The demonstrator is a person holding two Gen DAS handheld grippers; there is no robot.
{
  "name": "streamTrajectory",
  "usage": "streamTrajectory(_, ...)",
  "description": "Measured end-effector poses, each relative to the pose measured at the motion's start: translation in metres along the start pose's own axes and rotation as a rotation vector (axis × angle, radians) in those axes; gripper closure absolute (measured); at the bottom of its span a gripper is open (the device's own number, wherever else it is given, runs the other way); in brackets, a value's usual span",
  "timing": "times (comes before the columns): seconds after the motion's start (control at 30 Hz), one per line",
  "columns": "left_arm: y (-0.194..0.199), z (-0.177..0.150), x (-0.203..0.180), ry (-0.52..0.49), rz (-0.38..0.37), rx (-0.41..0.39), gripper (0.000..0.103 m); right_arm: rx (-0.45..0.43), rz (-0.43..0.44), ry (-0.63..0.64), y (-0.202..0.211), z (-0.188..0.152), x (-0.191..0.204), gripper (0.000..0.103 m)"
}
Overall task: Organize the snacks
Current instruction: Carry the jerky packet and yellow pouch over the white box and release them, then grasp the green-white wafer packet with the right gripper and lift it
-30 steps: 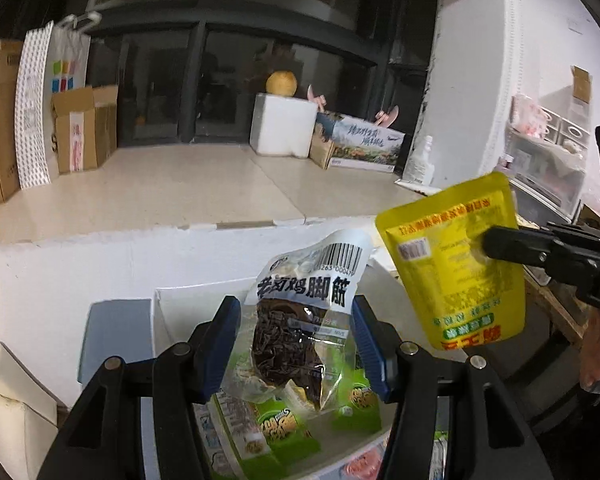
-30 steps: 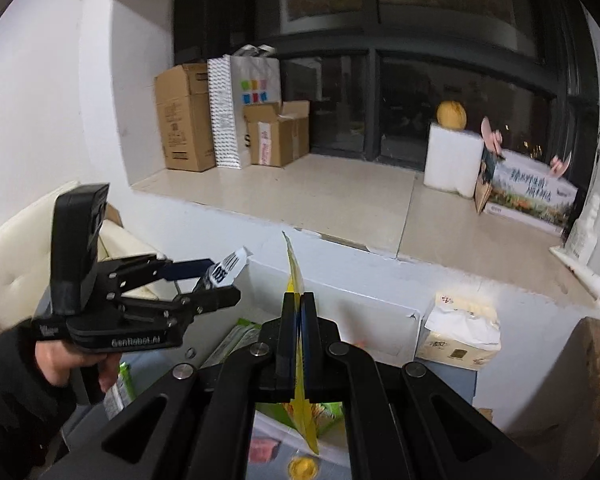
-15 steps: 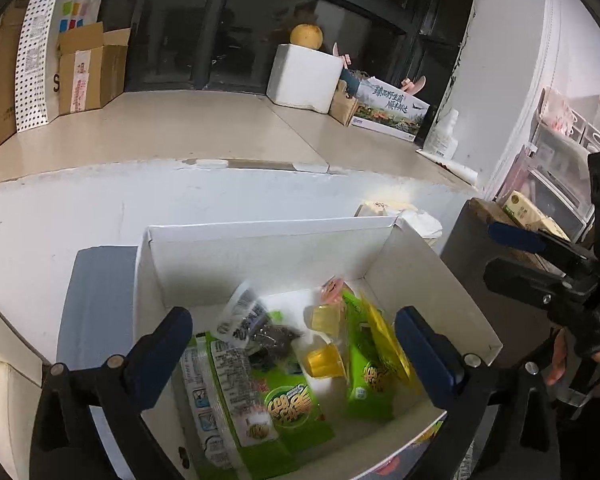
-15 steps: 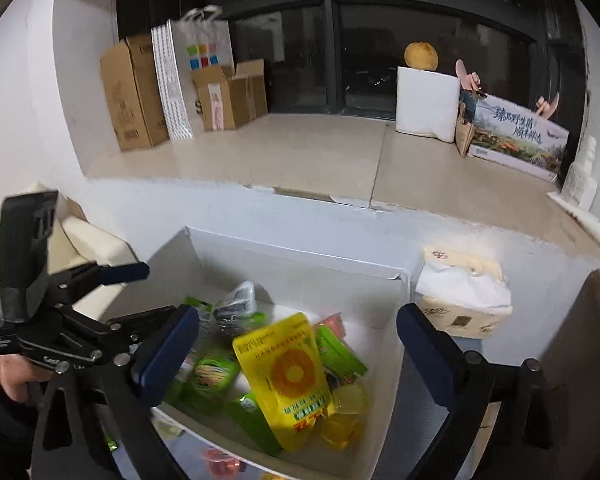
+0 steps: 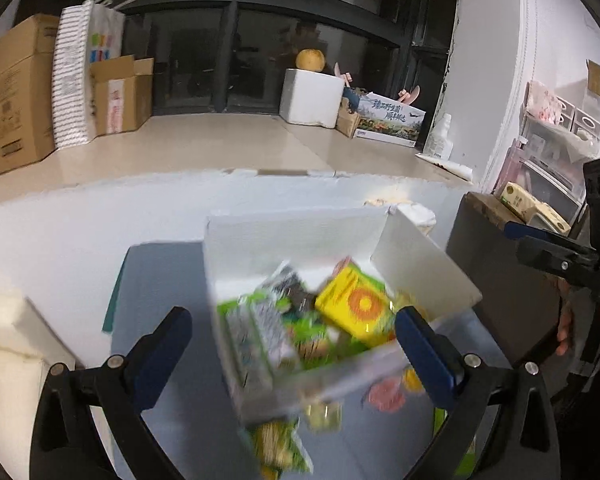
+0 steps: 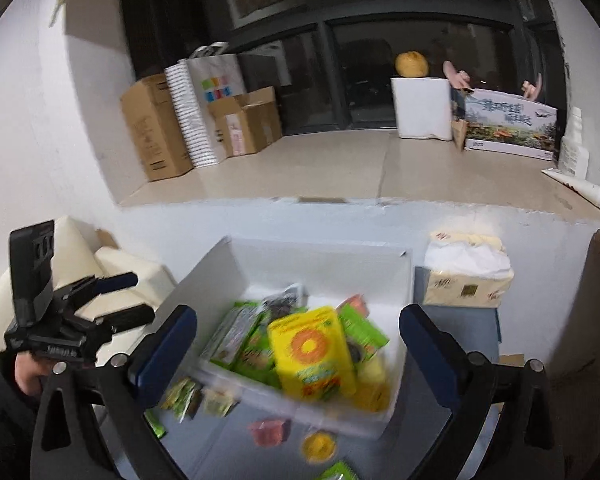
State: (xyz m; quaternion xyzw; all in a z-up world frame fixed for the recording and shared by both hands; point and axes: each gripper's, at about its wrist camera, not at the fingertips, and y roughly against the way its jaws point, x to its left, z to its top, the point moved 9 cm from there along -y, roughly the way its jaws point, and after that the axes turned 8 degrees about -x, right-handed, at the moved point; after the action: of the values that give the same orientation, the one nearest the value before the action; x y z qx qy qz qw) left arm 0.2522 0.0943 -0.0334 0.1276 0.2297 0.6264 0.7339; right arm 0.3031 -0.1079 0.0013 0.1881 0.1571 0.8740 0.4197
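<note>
We find the left hand-held gripper (image 5: 292, 334) released: its jaws have just been opening, and nothing is pressed between the blue pads (image 5: 422, 350). The right hand-held gripper (image 6: 298, 344) is likewise released, with its jaws just opened wide and no item clamped.

Directly ahead of and below both grippers we locate the white box (image 6: 324, 260) on the grey table (image 5: 160, 280). Inside it, the yellow pouch (image 6: 310, 352) lies on top of the green snack packets (image 6: 236, 332), with a dark clear packet (image 6: 284, 300) behind it toward the far wall of the box.

Nearer to the right gripper than the box, loose snacks remain on the table: a pink jelly cup (image 6: 269, 432), a yellow jelly cup (image 6: 319, 446) and small green packets (image 6: 182, 396).

Right of the box we see a tissue pack (image 6: 466, 276). Beyond it, cardboard boxes (image 6: 156, 128) stand on the window ledge (image 6: 340, 168).
</note>
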Motion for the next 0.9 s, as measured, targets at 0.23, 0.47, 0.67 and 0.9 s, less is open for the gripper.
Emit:
streamTrajectory(0.23, 0.069, -0.065, 0.036, 0.072, 0.096, -0.002, 0.0, 0.035, 0.203, 0.149, 0.018, -0.06, 0.087, 0.0)
streamTrajectory(0.47, 0.142, -0.105, 0.05, 0.134, 0.15, -0.059, 0.0, 0.159, 0.368, 0.326, -0.014, -0.128, 0.18, 0.0)
streamTrajectory(0.67, 0.194, -0.11, 0.075, 0.209, 0.209, -0.135, 0.0, 0.251, 0.481, 0.386, -0.046, -0.162, 0.234, 0.0)
streamTrajectory(0.9, 0.216, -0.114, 0.092, 0.248, 0.227, -0.166, 0.0, 0.381, 0.482, 0.518, -0.097, -0.201, 0.27, 0.0)
